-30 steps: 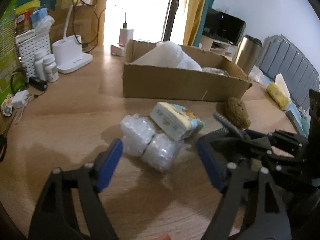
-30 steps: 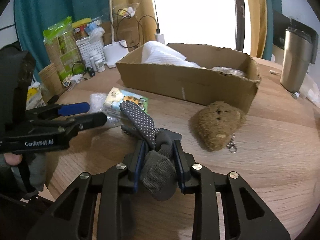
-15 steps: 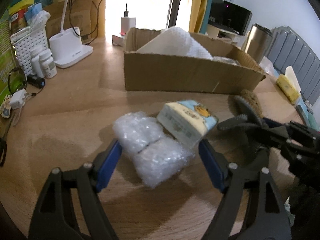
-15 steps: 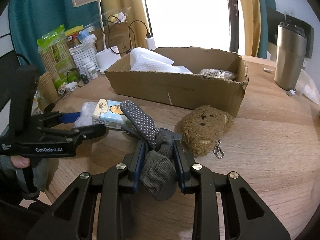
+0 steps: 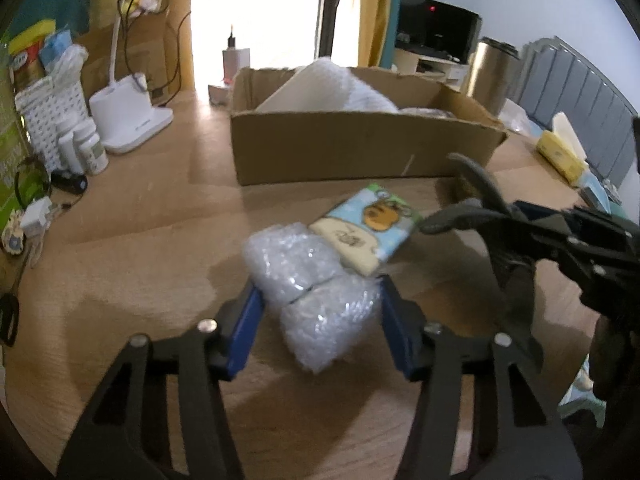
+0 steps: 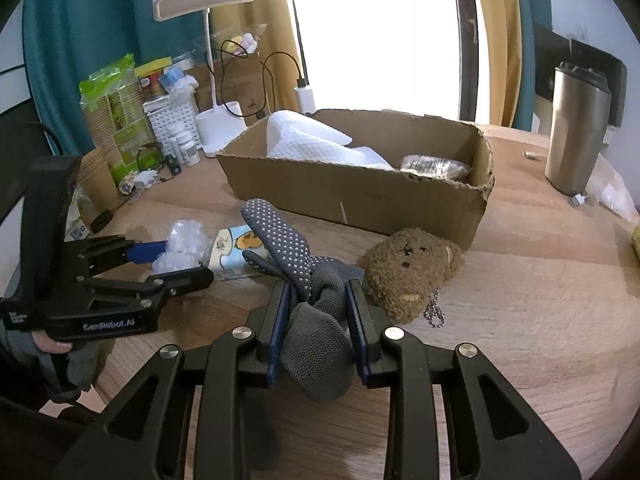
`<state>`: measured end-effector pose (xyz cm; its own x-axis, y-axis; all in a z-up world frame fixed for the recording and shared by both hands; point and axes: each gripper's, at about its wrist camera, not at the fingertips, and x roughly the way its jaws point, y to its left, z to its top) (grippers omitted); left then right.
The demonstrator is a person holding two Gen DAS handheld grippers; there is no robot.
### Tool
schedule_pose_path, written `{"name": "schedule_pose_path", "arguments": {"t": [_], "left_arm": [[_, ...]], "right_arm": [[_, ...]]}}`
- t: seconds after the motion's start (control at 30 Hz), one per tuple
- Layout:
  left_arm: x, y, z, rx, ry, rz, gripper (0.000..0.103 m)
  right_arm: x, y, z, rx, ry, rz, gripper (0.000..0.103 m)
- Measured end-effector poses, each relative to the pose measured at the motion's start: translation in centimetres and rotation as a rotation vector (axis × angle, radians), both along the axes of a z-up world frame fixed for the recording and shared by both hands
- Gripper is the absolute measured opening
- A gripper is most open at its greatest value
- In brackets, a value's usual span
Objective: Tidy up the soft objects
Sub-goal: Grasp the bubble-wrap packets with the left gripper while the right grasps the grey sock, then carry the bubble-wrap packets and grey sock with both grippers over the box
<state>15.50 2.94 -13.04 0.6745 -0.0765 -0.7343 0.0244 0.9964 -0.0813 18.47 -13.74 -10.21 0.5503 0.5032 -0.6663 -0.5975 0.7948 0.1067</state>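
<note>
Left claw (image 5: 318, 312) closing around bubble wrap bundle (image 5: 310, 280) on desk (image 5: 140, 248), pads just reaching its sides. Bundle's long axis running toward cardboard box (image 5: 352, 148) at far edge. Right claw (image 6: 318, 320) clamping grey glove (image 6: 304, 276).

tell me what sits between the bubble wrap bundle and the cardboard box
The tissue pack with the cartoon print lies there, leaning on the bubble wrap bundle; bare table separates it from the cardboard box. The left wrist view shows this best.

Strong daylight from the blown-out window (image 6: 376, 32) behind the cardboard box (image 6: 360, 196). Soft shadows toward the camera on the wooden table (image 5: 132, 240). Left wrist view motion-blurred, right wrist view sharper. Heavy fisheye bending, black corners.
</note>
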Motion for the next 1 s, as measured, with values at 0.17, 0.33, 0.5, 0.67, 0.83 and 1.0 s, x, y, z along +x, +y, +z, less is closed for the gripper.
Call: {"name": "schedule_pose_path", "arguments": {"t": [0.17,0.33,0.5,0.67,0.83,1.0], "left_arm": [[-1.1,-0.6,1.7,-0.005,-0.063,-0.036,0.056],[-1.5,-0.8,3.3,-0.022,-0.102,-0.05,0.056],[-1.7,-1.0,4.6,-0.044,-0.133,-0.06,0.056],[-1.4,-1.1,5.8,-0.055,-0.162,-0.068,0.057],[-0.8,-1.0,6.6,-0.058,-0.174,-0.068,0.057],[-0.3,-1.0,7.2,-0.059,-0.182,-0.066,0.057]], "right_arm": [[-0.3,0.3,0.9,-0.004,-0.021,0.003,0.03],[-0.7,0.4,2.0,-0.003,-0.05,0.009,0.03],[-0.8,0.3,3.1,-0.001,-0.081,0.013,0.03],[-0.5,-0.1,4.2,0.003,-0.103,0.007,0.03],[0.3,-0.6,5.0,0.01,-0.117,-0.002,0.03],[1.0,-0.9,5.7,0.016,-0.127,-0.008,0.03]]}}
